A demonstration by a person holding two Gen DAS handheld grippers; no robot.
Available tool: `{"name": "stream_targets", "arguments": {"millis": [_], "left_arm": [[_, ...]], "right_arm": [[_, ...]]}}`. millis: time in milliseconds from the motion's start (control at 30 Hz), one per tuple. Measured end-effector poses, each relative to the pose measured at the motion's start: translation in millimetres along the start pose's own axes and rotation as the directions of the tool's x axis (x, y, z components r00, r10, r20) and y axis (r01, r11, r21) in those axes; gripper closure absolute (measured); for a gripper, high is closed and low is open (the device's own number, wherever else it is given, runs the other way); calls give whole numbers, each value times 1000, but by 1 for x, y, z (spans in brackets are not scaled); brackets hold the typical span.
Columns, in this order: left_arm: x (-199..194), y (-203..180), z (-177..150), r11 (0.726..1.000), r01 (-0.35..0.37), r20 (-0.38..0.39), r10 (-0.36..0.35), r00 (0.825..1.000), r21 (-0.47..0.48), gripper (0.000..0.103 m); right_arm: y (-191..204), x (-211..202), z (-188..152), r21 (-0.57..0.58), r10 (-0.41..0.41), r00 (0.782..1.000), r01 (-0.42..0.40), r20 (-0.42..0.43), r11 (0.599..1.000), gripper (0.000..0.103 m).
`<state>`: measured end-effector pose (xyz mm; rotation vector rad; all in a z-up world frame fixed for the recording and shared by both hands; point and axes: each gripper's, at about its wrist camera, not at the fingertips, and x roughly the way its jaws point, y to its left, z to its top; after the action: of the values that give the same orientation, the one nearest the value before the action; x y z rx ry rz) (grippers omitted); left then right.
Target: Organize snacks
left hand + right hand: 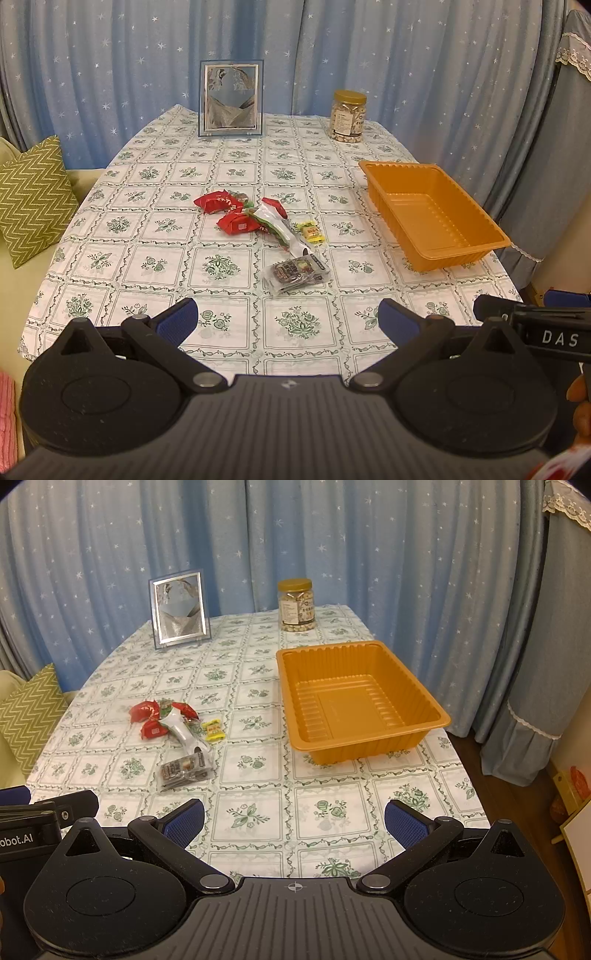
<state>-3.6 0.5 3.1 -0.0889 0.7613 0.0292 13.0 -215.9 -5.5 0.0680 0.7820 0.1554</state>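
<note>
A small heap of snack packets lies mid-table: red wrappers (236, 223) (152, 729), a white-and-green pouch (279, 227) (181, 733), a yellow sweet (313, 232) (214, 730) and a clear dark packet (295, 272) (183, 768) nearest me. An orange plastic tray (469, 254) (369, 746) stands to the right of them, with nothing in it. My left gripper (288, 319) hovers open over the near table edge, short of the packets. My right gripper (294, 821) is open too, in front of the tray, holding nothing.
A framed picture (231, 99) (180, 607) and a jar of nuts (348, 116) (296, 604) stand at the far edge before blue starry curtains. A green zigzag cushion (33, 199) sits left of the table. The right gripper's body (543, 328) shows at right in the left wrist view.
</note>
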Motion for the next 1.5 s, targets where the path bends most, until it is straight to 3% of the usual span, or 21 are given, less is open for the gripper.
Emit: {"name": "stream_targets", "arguments": {"millis": [1500], "left_arm": [[2,-5,1,1000,20,8,-21,1000,12,0]], "right_arm": [[-2,-1,6,3,-4,1000,4,6,1000,0]]}}
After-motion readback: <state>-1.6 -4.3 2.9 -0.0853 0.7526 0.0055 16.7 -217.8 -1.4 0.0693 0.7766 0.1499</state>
